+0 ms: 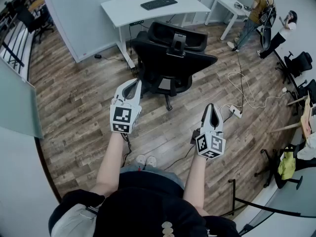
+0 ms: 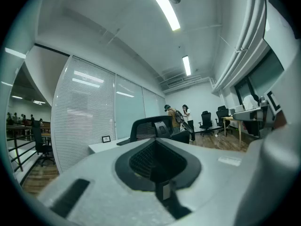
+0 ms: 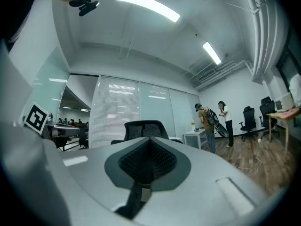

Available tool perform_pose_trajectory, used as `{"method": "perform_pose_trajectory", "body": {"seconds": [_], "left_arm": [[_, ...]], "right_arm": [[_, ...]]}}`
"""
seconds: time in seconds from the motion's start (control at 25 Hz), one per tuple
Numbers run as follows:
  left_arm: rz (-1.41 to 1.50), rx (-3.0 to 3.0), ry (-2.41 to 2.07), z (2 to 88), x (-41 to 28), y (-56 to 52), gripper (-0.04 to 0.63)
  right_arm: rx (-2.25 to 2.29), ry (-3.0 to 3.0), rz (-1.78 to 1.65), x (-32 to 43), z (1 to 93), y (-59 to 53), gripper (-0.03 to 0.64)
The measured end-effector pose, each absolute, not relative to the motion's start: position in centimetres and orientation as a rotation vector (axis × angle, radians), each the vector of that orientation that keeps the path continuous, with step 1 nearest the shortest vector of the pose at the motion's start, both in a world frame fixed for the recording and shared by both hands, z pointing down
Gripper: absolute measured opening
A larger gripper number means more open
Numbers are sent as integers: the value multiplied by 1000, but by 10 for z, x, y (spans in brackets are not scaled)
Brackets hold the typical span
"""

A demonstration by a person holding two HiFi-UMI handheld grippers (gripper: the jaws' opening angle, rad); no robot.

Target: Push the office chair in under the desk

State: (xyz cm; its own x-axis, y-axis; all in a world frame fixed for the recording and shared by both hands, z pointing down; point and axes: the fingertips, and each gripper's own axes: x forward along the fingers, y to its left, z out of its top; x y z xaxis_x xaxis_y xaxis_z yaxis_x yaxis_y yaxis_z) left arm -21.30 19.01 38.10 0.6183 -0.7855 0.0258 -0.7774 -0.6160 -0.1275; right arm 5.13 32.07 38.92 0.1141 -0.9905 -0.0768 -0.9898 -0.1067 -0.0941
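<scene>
Left gripper [image 1: 135,84] and right gripper [image 1: 211,107] both closed, empty, short of the chair [image 1: 170,53]. I'd press its backrest evenly, square to desk [image 1: 129,10].

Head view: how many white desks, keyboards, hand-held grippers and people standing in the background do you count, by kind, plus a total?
White desks: 2
Keyboards: 1
Hand-held grippers: 2
People standing in the background: 2
Total: 7

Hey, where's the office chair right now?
In the head view the black office chair stands upper centre on the wood floor, clear of the white desk beyond it, just ahead of the left gripper.
</scene>
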Motion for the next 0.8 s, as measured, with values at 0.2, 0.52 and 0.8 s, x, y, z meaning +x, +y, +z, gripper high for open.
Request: {"method": "perform_pose_trajectory", "body": {"seconds": [0.2, 0.52, 0.8], "left_arm": [[-119, -2732, 1330, 380, -216, 189, 8], [-124, -2737, 1323, 381, -215, 189, 8], [-163, -2721, 1343, 384, -215, 188, 8]], "right_arm": [[-2249, 2014, -9, 50, 388, 319, 8], [-2244, 2016, -27, 51, 388, 317, 8], [-2283, 2070, 9, 51, 390, 315, 8]]}}
